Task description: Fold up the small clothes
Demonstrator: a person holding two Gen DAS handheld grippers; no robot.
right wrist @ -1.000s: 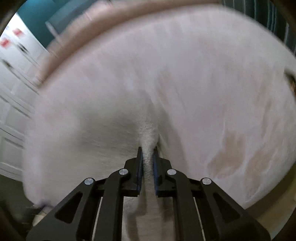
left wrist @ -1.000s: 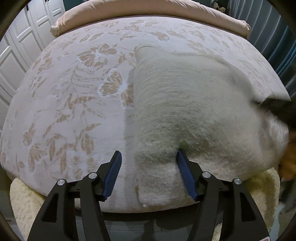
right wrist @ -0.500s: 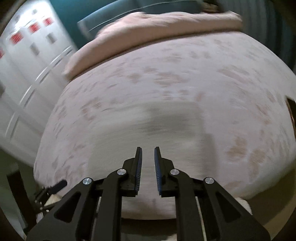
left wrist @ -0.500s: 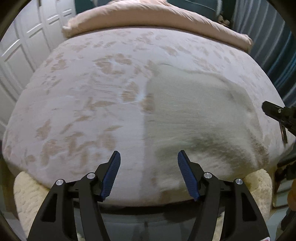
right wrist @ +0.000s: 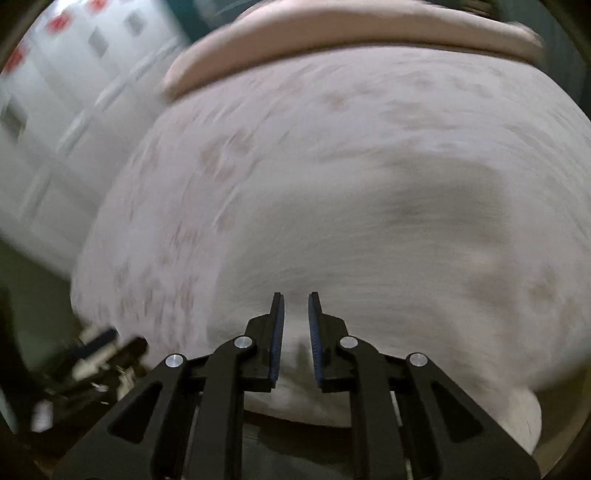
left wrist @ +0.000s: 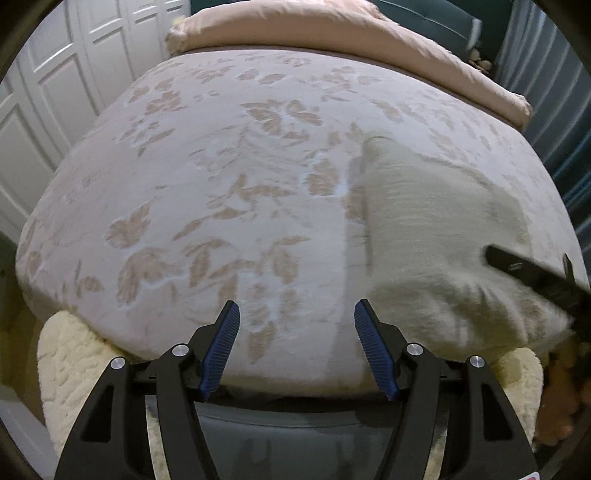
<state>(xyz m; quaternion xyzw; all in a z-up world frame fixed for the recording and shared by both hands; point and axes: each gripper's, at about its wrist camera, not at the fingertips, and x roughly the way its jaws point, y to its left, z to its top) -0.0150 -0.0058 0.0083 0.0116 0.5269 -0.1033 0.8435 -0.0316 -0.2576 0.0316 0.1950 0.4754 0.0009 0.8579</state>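
Observation:
A cream knitted garment [left wrist: 436, 236] lies folded on the right half of the floral bedspread [left wrist: 221, 177]. My left gripper [left wrist: 295, 332] hovers open above the bed's near edge, just left of the garment, with nothing between its blue pads. A black finger [left wrist: 524, 267] of the right gripper reaches in over the garment's right side. In the blurred right wrist view the garment [right wrist: 388, 236] fills the centre. My right gripper [right wrist: 296, 321] hangs above its near edge, its jaws a narrow gap apart and empty.
A pink folded duvet [left wrist: 332, 33] lies across the head of the bed. White panelled doors [left wrist: 55, 110] stand along the left and a blue curtain [left wrist: 554, 122] on the right. A cream fleecy cover [left wrist: 66, 362] hangs below the bed's near edge.
The right gripper has let go of the garment and pulled up and back. The left gripper has drawn away from the garment's left edge. The garment now rests on the bed.

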